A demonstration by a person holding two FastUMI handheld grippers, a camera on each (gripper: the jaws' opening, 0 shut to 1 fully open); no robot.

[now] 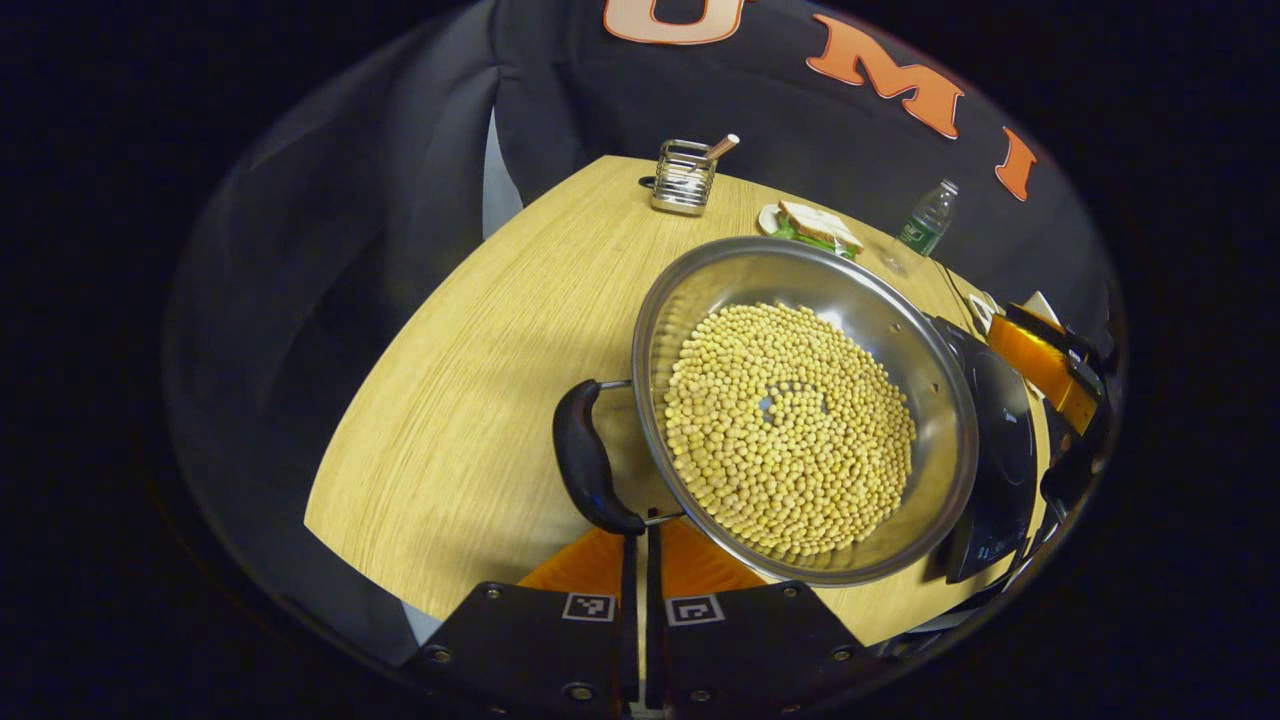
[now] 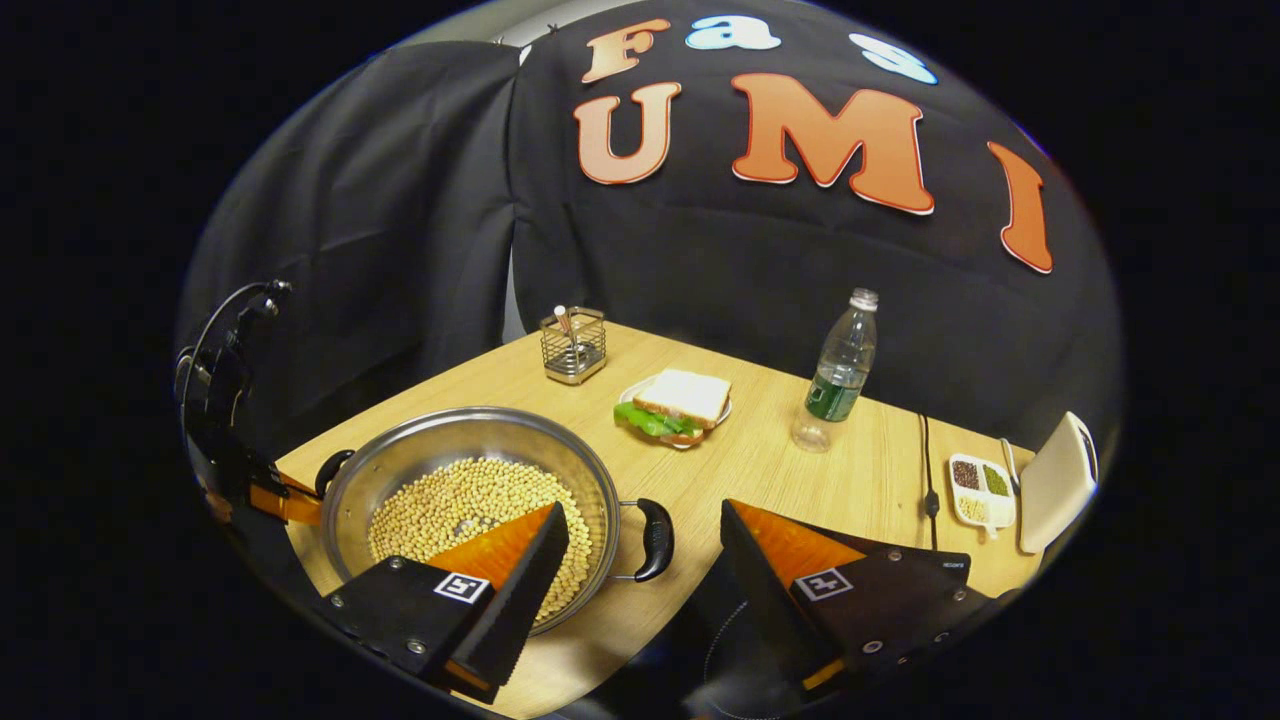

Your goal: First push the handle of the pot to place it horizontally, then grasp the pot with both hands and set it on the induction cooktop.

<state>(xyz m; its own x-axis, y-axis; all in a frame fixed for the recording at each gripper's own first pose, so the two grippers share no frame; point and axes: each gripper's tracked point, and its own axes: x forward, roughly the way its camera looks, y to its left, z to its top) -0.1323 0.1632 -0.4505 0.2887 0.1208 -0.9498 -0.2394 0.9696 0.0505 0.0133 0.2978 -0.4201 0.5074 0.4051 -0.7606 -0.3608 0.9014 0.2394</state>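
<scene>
Gripping the near black side handle (image 1: 585, 458) of the pot (image 1: 805, 410), the left gripper (image 1: 640, 545) has its fingers drawn nearly together, with only a thin slit between them, and the lower end of that handle sits right at their tips; whether both fingers actually press on it cannot be told. In the left gripper view the steel pot lies just ahead and to the right of these fingers, its bowl covered with a layer of pale soybeans (image 1: 790, 430), and its far rim overlaps the dark induction cooktop (image 1: 995, 450) beyond it. Farther ahead on the wooden surface (image 1: 450, 400) stand a wire holder (image 1: 683, 176), a sandwich (image 1: 815, 228) and a water bottle (image 1: 928, 220).

In the right gripper view the right gripper (image 2: 640, 560) is spread wide, its fingers well apart and holding nothing. The pot's other black handle (image 2: 655, 540) sits between them, nearer the left finger, which lies over the pot's rim and beans. The pot (image 2: 470, 480) is to the left of and ahead of the fingers, and the left gripper shows at its far side. Ahead of the fingers are the sandwich on a plate (image 2: 675, 405), the bottle (image 2: 840, 375) and the wire holder (image 2: 573, 345); off to the right lie a small divided dish of grains (image 2: 980, 490) and a white object (image 2: 1060, 480)
</scene>
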